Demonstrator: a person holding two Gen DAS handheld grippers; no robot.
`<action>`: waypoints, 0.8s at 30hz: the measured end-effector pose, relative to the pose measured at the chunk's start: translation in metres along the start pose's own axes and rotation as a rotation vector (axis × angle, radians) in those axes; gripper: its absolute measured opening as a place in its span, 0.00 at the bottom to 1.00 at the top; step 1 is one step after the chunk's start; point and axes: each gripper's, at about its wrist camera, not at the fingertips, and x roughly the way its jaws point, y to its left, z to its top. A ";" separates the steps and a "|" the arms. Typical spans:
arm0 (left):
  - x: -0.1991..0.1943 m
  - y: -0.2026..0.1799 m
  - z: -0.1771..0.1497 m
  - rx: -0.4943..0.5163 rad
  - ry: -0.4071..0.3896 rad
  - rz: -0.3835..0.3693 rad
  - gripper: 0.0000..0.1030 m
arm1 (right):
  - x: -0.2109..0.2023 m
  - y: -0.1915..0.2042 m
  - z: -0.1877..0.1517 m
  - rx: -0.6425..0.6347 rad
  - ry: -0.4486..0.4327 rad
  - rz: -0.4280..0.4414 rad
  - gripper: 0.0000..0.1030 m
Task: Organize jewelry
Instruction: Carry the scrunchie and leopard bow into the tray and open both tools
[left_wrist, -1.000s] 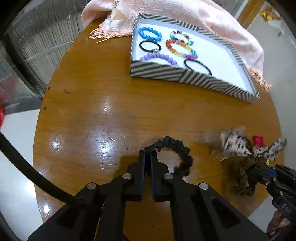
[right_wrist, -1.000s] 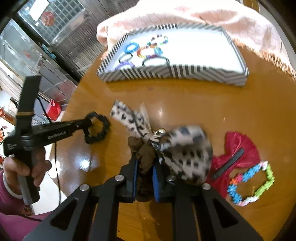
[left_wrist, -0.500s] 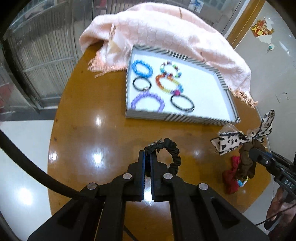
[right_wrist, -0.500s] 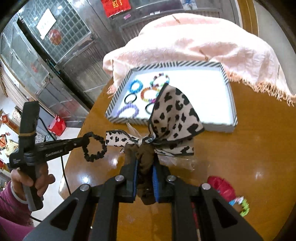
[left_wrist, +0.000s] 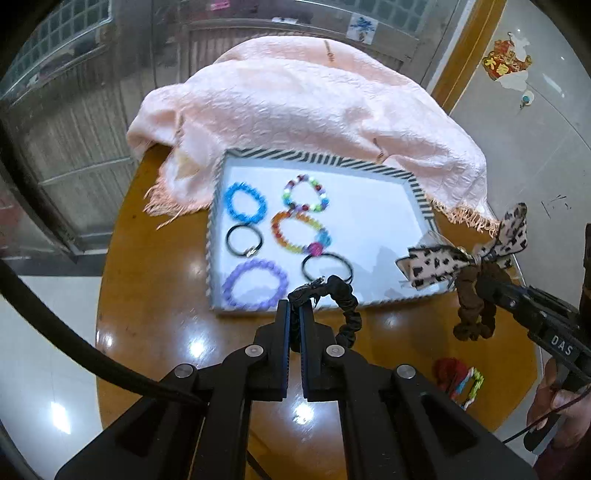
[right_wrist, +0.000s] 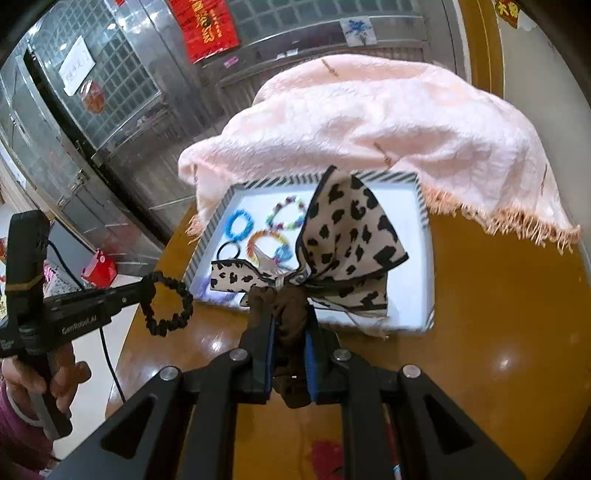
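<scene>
Six bands already lie in the striped tray (left_wrist: 419, 192); left tongs (left_wrist: 293, 314) pinch a black scrunchie (left_wrist: 347, 314), right tongs (right_wrist: 290, 325) a leopard-bow scrunchie (right_wrist: 347, 236); colourful pieces (left_wrist: 458, 376) wait on the table (left_wrist: 147, 295).

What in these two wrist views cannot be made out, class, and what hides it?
- Left wrist view: the red cloth item and multicoloured link bracelet on the round wooden table, small and blurred.
- Right wrist view: the striped-rim white tray, its middle hidden by the leopard-print bow scrunchie; purple bead bracelet mostly covered.

Both grippers (left_wrist: 294, 317) (right_wrist: 290, 325) raised — fingers clamped.
</scene>
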 end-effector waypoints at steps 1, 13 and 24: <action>0.002 -0.005 0.004 0.004 -0.001 -0.002 0.06 | 0.001 -0.003 0.006 0.001 -0.003 -0.006 0.13; 0.042 -0.052 0.039 0.033 0.021 -0.011 0.06 | 0.027 -0.036 0.054 0.016 -0.003 -0.014 0.13; 0.095 -0.071 0.059 -0.005 0.090 -0.005 0.06 | 0.084 -0.057 0.091 0.028 0.041 0.016 0.13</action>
